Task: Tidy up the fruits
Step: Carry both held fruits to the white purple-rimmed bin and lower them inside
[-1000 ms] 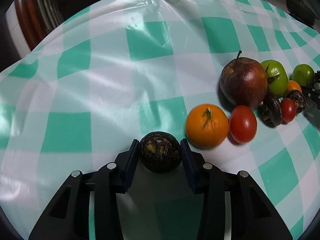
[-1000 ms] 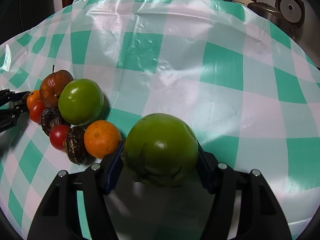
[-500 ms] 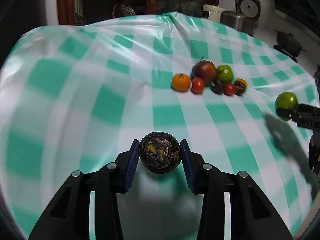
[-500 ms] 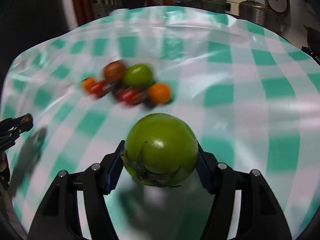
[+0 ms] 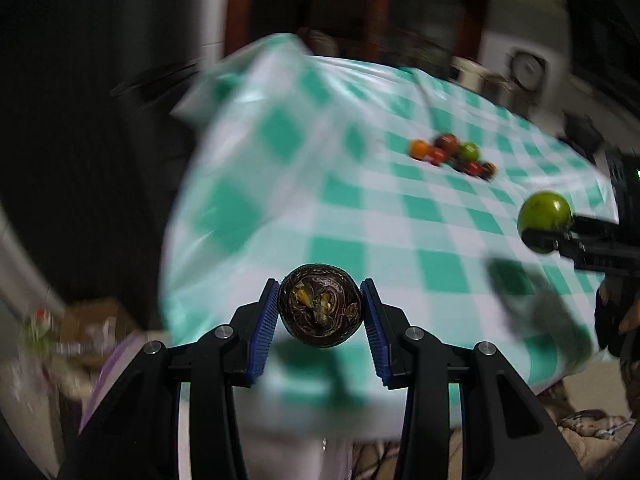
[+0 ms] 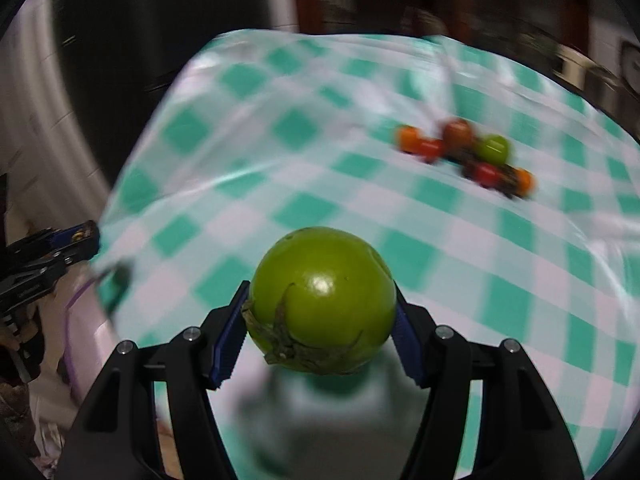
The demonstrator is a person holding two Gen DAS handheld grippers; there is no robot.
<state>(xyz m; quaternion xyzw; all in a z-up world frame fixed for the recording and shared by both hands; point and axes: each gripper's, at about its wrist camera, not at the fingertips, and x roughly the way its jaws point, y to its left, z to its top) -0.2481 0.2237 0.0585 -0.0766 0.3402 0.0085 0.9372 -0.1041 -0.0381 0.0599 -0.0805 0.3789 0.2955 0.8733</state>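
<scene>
Both hand-held grippers are lifted above the near edge of the bench [image 5: 440, 216], each pinching one fruit between its blue pads. Largest in view is the bench itself, covered by a green-and-white checked cloth [image 6: 304, 128] that hangs over the near and left edges; both views of it are blurred.

Next in size, the right hand-held gripper [image 6: 322, 308] has its jaws pressed against the two sides of a green tomato [image 6: 324, 300], whose dried stalk and leaves face the camera at its lower front. In the left wrist view the same green tomato [image 5: 544, 222] shows at the right edge, held clear of the cloth with a dark shadow below it.

The left hand-held gripper [image 5: 320, 306] is clamped on a smaller, round dark fruit [image 5: 320, 306], brown-black with yellowish flecks on the face turned to the camera. It too is off the cloth, above the bench's near edge.

Smallest and farthest, a pile of fruit [image 5: 452, 156] lies on the cloth toward the far right of the bench, well apart from both held fruits: an orange one at its left end, red ones, a dark red one, a green one and dark ones packed close together. Blur hides how they touch.
</scene>
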